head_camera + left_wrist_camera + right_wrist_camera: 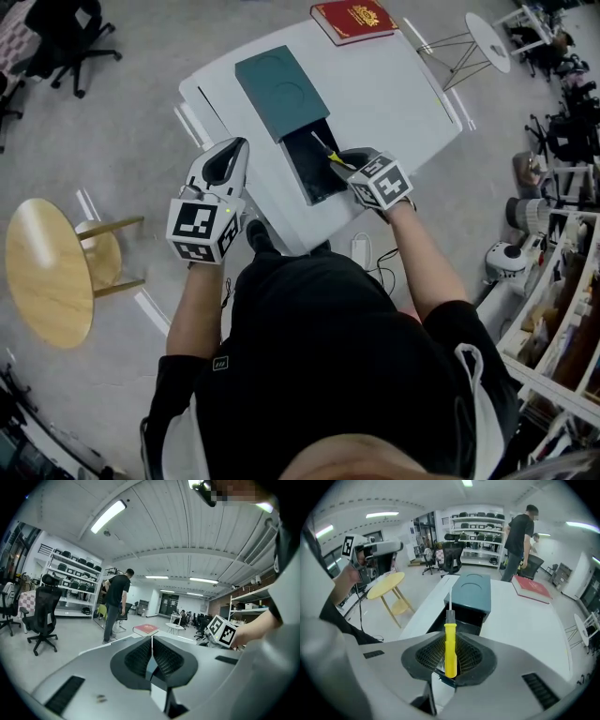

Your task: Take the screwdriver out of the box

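A yellow-handled screwdriver (450, 645) stands between the pads of my right gripper (450, 656), which is shut on its handle; its thin metal shaft points away over the box. In the head view the screwdriver (330, 156) hangs above the open dark end of the teal box (281, 91) on the white table (394, 94), with the right gripper (349, 167) at the box's near right corner. My left gripper (225, 164) is off the table's left edge, raised and pointing roughly level. Its pads (140, 658) meet with nothing between them.
A red book (353, 20) lies at the table's far edge. A round wooden stool (47, 272) stands on the floor to the left, a white side table (487, 42) at the far right. A person stands beyond the table. Shelves line the right side.
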A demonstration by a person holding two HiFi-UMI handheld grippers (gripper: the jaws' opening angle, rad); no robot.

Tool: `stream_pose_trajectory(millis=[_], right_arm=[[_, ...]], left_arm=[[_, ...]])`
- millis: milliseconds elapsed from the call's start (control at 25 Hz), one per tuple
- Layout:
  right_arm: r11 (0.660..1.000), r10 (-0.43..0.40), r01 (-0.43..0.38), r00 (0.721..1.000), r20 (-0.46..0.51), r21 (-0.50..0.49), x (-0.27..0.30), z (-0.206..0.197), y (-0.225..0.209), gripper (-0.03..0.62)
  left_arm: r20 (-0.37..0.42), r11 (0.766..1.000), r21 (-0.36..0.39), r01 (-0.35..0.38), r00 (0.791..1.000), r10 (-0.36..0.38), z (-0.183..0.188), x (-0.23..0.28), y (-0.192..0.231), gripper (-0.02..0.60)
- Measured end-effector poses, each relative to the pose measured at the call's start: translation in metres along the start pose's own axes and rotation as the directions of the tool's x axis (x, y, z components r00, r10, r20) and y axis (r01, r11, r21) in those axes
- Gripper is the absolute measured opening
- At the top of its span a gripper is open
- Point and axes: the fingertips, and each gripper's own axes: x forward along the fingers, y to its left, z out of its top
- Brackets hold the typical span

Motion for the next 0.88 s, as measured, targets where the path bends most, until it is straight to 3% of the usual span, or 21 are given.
stream_pose_trajectory(millis=[360, 680, 880], right_arm=[[0.995, 0.07, -0.084, 0.974, 0.217, 0.058, -0.075, -0.017, -0.015, 0.08], [0.986, 0.117, -0.155, 0.9, 0.419, 0.058, -0.161, -0.038, -0.036, 0.08], [0.979, 0.156, -0.203, 0.849, 0.505, 0.037, -0.208, -0.057, -0.049, 0.08]], left_arm=[[0.007, 0.997, 0.04, -0.07, 0.998, 0.07, 0.017, 0.005, -0.06, 0.021], [0.018, 0.987, 0.113, -0.116, 0.993, 0.115, 0.034, 0.015, -0.137, 0.021], [0.036, 0.984, 0.11, -0.142, 0.99, 0.139, 0.042, 0.018, -0.18, 0.021]])
